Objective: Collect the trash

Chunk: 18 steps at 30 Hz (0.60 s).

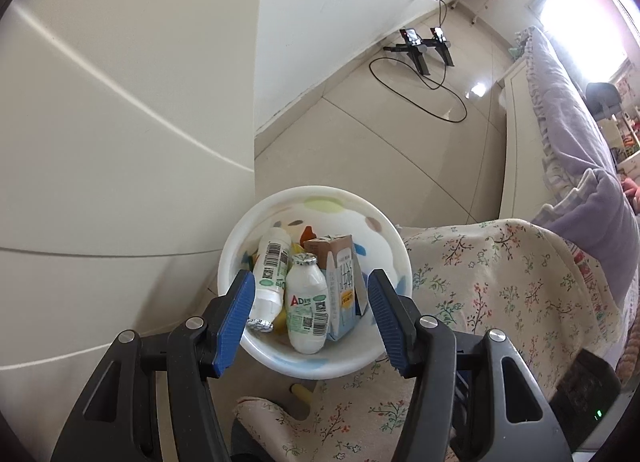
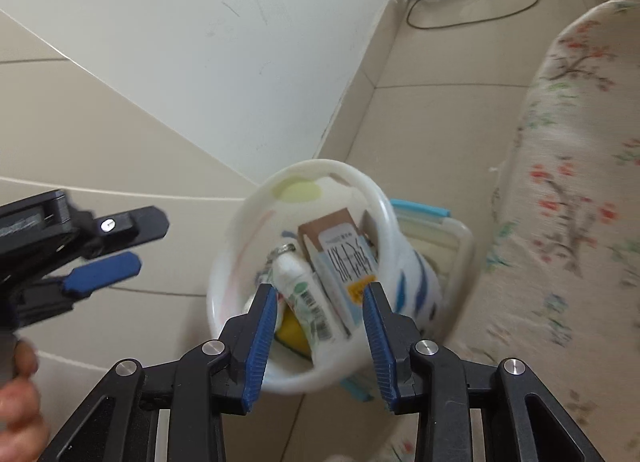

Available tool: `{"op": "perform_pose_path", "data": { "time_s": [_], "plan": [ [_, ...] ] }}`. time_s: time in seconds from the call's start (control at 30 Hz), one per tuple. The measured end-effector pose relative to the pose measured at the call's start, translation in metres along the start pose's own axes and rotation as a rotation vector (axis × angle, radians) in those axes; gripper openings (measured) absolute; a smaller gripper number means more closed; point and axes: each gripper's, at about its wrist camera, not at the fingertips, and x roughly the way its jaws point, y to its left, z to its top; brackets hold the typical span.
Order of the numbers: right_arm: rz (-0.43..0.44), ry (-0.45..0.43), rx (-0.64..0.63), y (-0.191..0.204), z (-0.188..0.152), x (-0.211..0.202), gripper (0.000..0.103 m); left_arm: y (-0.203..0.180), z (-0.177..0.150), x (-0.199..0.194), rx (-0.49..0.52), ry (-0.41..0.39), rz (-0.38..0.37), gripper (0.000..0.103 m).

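Below your left tongs [image 1: 310,316], a white bin [image 1: 316,366] with pastel spots holds the trash: two small white drink bottles [image 1: 306,302] with foil caps, one inverted, and a brown-and-blue carton [image 1: 340,282] leaning on the right wall.

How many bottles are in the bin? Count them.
2, side by side in the bin: left bottle cap-down, right bottle cap-up beside the carton. Others may be hidden.

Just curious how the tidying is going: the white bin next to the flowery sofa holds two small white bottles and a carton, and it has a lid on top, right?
Not quite. The white bin has no lid; it is open at the top, as the left wrist view shows. The two white bottles and the carton lie inside it, beside the flowery sofa.
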Motion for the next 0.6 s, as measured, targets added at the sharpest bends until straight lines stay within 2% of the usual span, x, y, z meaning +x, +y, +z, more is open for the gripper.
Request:
{"op": "perform_pose_path", "data": {
  "time_s": [0.17,0.33,0.4,0.47,0.6],
  "plan": [
    [-0.011,-0.071,-0.035,-0.006,-0.025,-0.072,0.050,-0.016,-0.016,-0.022,0.077,-0.046,-0.008,0.062],
    [-0.107,-0.193,-0.060,-0.021,-0.067,-0.168,0.051,-0.039,-0.056,-0.052,0.143,-0.091,-0.071,0.063],
    [-0.138,-0.251,-0.053,-0.028,-0.082,-0.209,0.051,-0.055,-0.081,-0.063,0.198,-0.115,-0.089,0.063],
    [-0.175,-0.295,-0.061,-0.032,-0.100,-0.245,0.054,-0.077,-0.114,-0.075,0.303,-0.117,-0.106,0.063],
    [-0.257,-0.340,-0.082,-0.028,-0.138,-0.301,0.056,-0.091,-0.177,-0.108,0.427,-0.135,-0.087,0.063]
  ]
}}
